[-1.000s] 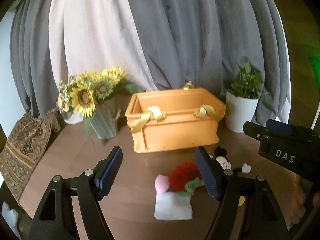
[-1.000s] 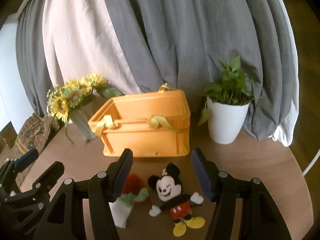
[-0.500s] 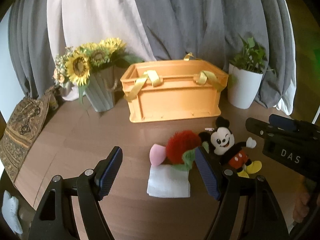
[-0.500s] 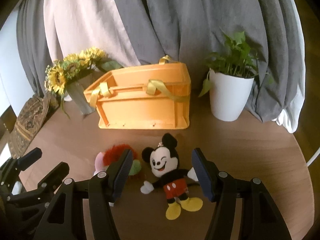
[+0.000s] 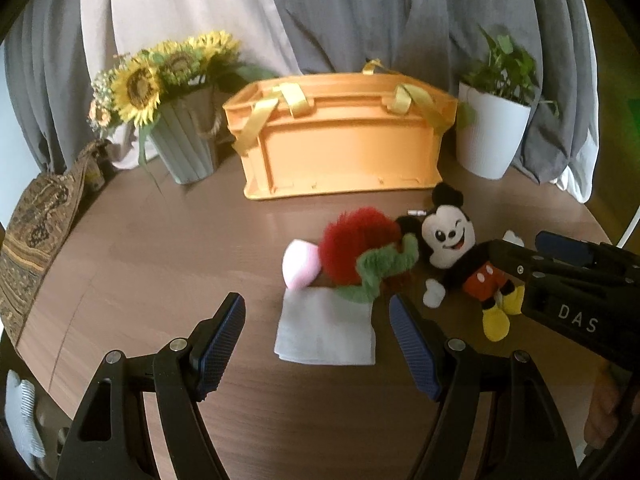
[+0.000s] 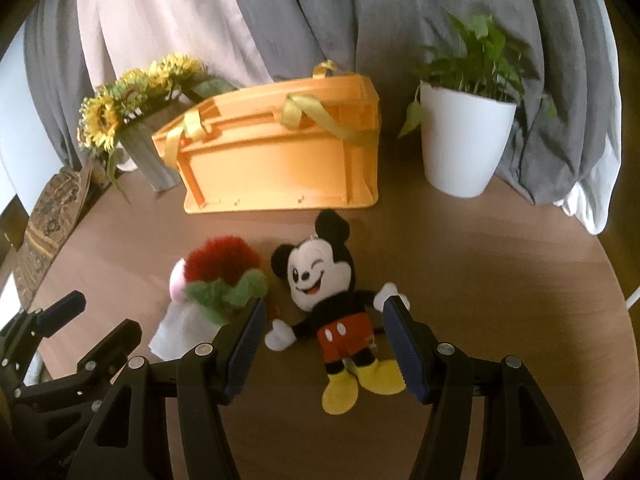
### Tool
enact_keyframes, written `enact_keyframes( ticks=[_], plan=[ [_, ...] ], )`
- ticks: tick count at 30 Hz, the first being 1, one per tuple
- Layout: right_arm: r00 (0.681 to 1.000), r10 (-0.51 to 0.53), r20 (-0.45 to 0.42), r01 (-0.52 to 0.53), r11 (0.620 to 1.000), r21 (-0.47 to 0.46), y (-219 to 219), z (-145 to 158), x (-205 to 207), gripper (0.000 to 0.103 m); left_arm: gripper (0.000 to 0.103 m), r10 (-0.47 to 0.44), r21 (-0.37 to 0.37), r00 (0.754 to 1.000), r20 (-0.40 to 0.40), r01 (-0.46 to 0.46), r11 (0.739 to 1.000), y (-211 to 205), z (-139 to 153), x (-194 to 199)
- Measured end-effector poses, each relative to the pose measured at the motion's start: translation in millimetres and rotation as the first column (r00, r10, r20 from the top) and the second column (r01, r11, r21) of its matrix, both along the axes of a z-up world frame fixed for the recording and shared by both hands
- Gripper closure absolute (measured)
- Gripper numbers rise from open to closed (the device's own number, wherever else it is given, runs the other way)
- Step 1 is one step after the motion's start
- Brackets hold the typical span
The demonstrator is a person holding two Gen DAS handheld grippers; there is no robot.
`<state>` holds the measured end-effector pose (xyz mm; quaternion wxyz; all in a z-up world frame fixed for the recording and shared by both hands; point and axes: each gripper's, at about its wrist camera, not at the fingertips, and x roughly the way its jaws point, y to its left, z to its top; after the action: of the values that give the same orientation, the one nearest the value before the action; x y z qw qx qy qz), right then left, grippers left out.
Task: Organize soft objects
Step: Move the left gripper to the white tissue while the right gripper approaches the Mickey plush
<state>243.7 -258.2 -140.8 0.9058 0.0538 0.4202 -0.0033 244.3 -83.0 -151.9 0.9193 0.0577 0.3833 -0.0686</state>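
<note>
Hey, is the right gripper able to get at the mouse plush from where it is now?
Probably yes. The right gripper is open, with the mouse plush lying face up on the table in line between its fingers. Nothing covers the plush; the red and green fluffy toy lies beside it, clear of the approach.

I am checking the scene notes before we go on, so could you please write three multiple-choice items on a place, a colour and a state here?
1. Where does the mouse plush toy lie?
A. inside the orange plastic crate
B. on the brown wooden table in front of the crate
C. beside the sunflowers

2. What colour is the flat folded cloth?
A. white
B. blue
C. black

3. How is the right claw?
A. shut on the crate
B. open, the plush between its fingers
C. shut on the cloth

Answers: 1 B, it lies on bare wood; 2 A, plainly white; 3 B, both pads stand clear of the plush.
</note>
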Motion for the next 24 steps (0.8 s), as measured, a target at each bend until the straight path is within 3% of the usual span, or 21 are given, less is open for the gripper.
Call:
enact_keyframes(
  ticks=[24],
  plan=[
    [0.991, 0.012, -0.132, -0.014, 1.000, -0.010, -7, -59, 29, 0.041, 0.031, 0.021, 0.017, 0.990, -0.138, -0.019, 1.000, -8, -53, 34]
  ],
)
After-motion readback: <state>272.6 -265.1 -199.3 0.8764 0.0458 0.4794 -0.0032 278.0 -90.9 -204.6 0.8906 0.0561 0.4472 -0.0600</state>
